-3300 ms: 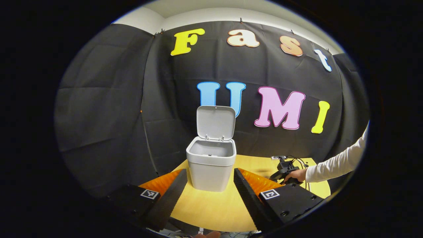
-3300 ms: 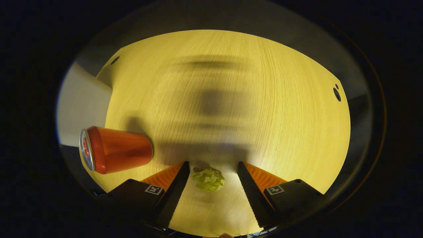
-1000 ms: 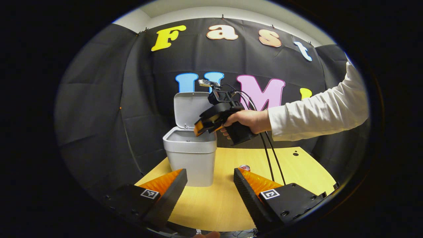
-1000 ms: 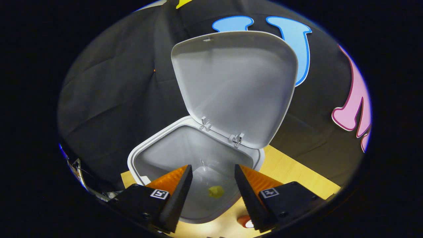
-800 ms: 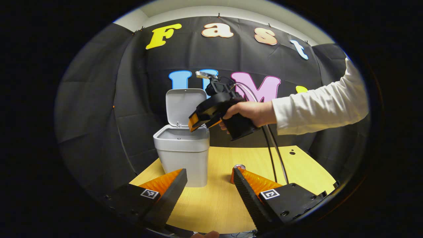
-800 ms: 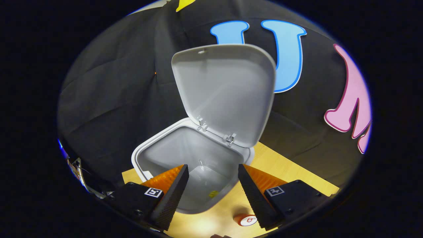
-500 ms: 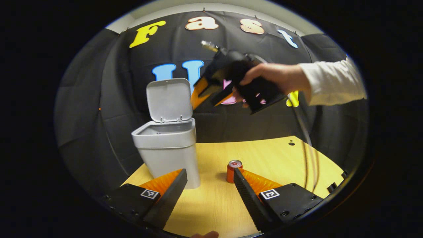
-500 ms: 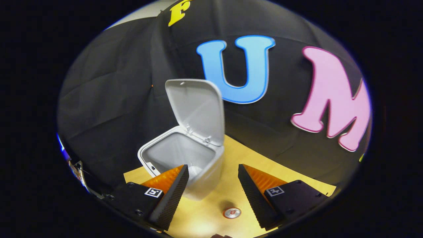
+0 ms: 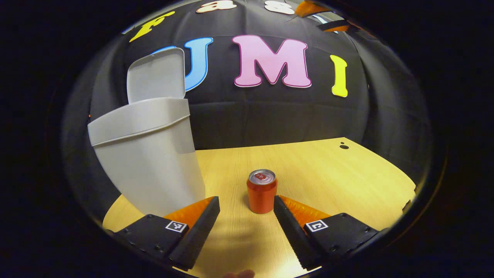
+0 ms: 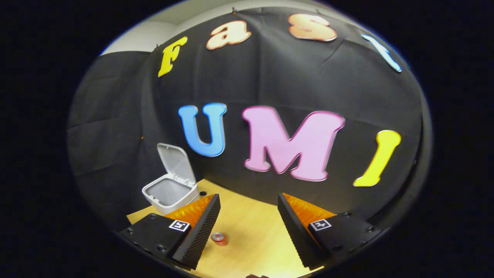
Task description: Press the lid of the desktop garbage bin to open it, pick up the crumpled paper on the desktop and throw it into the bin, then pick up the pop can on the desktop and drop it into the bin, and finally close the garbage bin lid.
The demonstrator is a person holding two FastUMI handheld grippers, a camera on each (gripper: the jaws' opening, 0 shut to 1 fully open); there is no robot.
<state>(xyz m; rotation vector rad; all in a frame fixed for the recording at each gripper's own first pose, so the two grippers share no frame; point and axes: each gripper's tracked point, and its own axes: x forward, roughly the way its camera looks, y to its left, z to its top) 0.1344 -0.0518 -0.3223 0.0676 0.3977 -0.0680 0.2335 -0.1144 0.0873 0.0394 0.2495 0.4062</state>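
Left gripper (image 9: 246, 216): spread wide, nothing pinched, low over the table, fingers rising from 7 and 5 o'clock in the left gripper view
Pop can (image 9: 261, 191): upright on the table, silver top with pull tab facing up, red body, just ahead of the gap between the left fingers, a little nearer the finger at 5 o'clock, no contact visible with either
Pop can from above (image 10: 219, 238): small, at 6 o'clock in the right gripper view, standing just beside the inner edge of the finger on the 7 o'clock side, far below it
Bin (image 9: 148, 154): pale grey, standing on the table at 9 o'clock in the left gripper view, close by and large, well apart from the can
Bin from afar (image 10: 170, 195): at 8 o'clock in the right gripper view, mouth open and inner walls visible, contents too small to make out
Lid (image 9: 155, 75): raised upright behind the bin's rim, at 10 o'clock; hinged at the back edge (image 10: 175, 161)
Right gripper (image 10: 249, 227): spread wide, nothing pinched, held high over the table and facing the booth wall
Table (image 9: 347, 177): light wood, small dark hole near the far edge at 3 o'clock
Crumpled paper: cannot tell where it lies
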